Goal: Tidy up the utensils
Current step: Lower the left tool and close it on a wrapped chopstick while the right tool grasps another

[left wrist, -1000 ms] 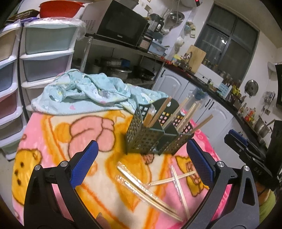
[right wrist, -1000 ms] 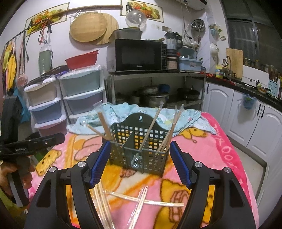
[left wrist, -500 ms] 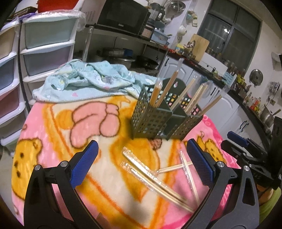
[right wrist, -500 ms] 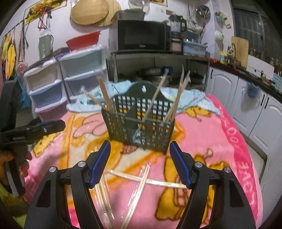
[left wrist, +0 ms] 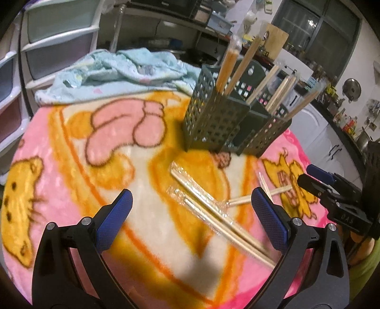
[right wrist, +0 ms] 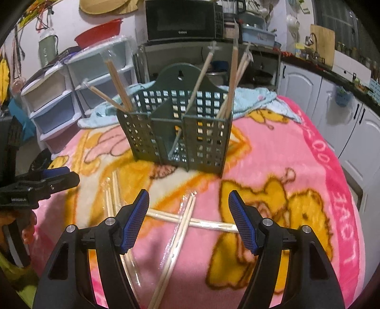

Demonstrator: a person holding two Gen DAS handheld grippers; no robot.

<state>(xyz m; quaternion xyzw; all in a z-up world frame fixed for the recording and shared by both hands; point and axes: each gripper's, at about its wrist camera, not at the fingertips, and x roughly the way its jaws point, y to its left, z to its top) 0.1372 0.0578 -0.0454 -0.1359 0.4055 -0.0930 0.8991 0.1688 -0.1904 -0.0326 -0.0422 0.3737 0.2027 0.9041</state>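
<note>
- Left wrist view: the left gripper (left wrist: pixel 191 212) points down at a desk covered by a pink and orange cartoon blanket (left wrist: pixel 71 147). Its blue-padded fingers (left wrist: pixel 114 214) stand wide apart with nothing between them.
- A dark green perforated utensil holder (left wrist: pixel 220 123) stands upright on the blanket, beyond the gripper. Several wooden chopsticks (left wrist: pixel 239 69) lean out of its compartments, some in clear wrappers.
- On the near side of the holder, two wrapped chopstick pairs (left wrist: pixel 213 209) lie flat on the blanket, running diagonally toward the gripper's right finger. Two more loose pairs (left wrist: pixel 258 196) lie crossed, right of the holder's front.
- A crumpled pale blue cloth (left wrist: pixel 114 71) lies behind and left of the holder.
- The right gripper (left wrist: pixel 332 187) shows at the right edge of this view, right of the holder.
- Right wrist view: the right gripper (right wrist: pixel 188 219) faces the front of the utensil holder (right wrist: pixel 180 133), fingers (right wrist: pixel 135 221) spread wide and empty.
- Directly in front of the holder, two wrapped chopstick pairs (right wrist: pixel 187 217) cross each other between the fingers, lying on the blanket (right wrist: pixel 296 171).
- Further pairs (right wrist: pixel 114 195) lie left of the holder's front, near the left finger.
- The left gripper (right wrist: pixel 40 185) appears at the left edge, left of the holder.
- Behind the holder stand plastic drawers (right wrist: pixel 59 95) and a black microwave (right wrist: pixel 182 20) on a shelf.
</note>
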